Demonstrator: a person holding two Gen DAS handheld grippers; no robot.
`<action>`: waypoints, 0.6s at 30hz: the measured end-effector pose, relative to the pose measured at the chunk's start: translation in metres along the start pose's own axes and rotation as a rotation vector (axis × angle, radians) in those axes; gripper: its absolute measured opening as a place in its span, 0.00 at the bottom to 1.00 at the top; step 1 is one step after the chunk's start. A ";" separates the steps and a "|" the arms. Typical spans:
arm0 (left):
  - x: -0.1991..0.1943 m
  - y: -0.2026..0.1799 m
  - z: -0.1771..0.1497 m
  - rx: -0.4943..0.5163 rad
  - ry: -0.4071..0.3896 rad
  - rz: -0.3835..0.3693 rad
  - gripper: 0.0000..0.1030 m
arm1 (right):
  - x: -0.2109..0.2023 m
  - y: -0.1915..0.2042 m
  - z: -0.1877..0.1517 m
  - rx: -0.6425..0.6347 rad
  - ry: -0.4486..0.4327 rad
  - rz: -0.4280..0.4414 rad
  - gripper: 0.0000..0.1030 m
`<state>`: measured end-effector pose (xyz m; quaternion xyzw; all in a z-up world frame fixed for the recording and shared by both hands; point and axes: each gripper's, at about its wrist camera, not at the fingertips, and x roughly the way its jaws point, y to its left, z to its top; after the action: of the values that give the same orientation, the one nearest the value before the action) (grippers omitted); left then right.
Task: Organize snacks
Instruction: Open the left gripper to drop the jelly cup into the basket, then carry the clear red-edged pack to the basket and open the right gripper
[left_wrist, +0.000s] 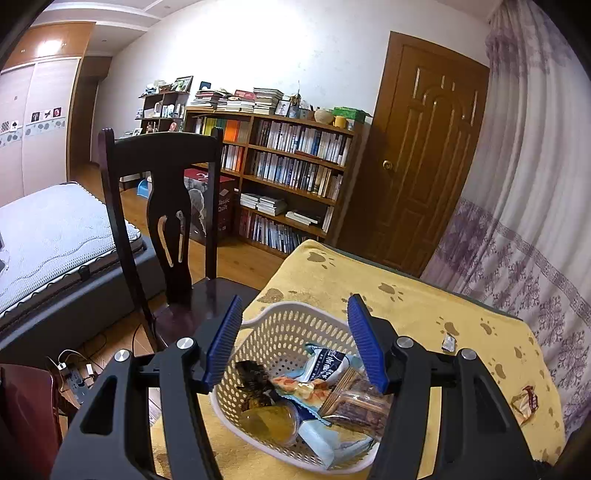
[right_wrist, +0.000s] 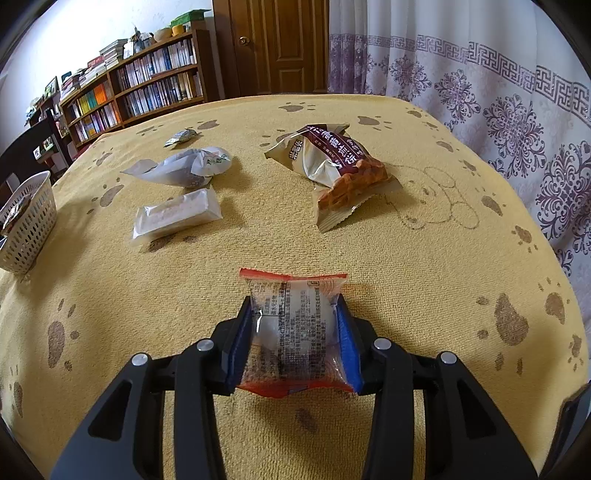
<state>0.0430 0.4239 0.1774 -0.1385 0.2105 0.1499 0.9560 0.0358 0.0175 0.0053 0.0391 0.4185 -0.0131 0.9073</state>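
1. The right gripper (right_wrist: 295, 332) is clamped on a red-edged clear snack packet (right_wrist: 293, 325) covered in fine print too small to read, just above the yellow paw-print tablecloth (right_wrist: 406, 258).
2. Ahead of it lie a brown-labelled snack bag (right_wrist: 332, 170) and a white wrapped bar (right_wrist: 177, 214).
3. The left gripper (left_wrist: 295, 343) hangs wide open and empty over the white basket (left_wrist: 280, 328) of snacks.

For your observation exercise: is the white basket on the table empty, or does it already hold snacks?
It already holds snacks. In the left wrist view, the basket contains several wrapped packets and a yellow jelly cup.
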 end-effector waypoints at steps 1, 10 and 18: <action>-0.001 0.002 0.000 -0.002 -0.002 0.000 0.59 | 0.000 0.000 0.001 0.004 0.004 0.015 0.40; -0.009 0.002 0.001 -0.002 -0.017 -0.021 0.62 | -0.026 0.021 0.023 -0.006 -0.038 0.157 0.40; -0.023 0.007 0.004 -0.016 -0.061 -0.033 0.79 | -0.049 0.084 0.055 -0.098 -0.067 0.312 0.40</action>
<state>0.0218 0.4264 0.1901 -0.1447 0.1779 0.1401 0.9632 0.0501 0.0967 0.0832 0.0588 0.3769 0.1469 0.9127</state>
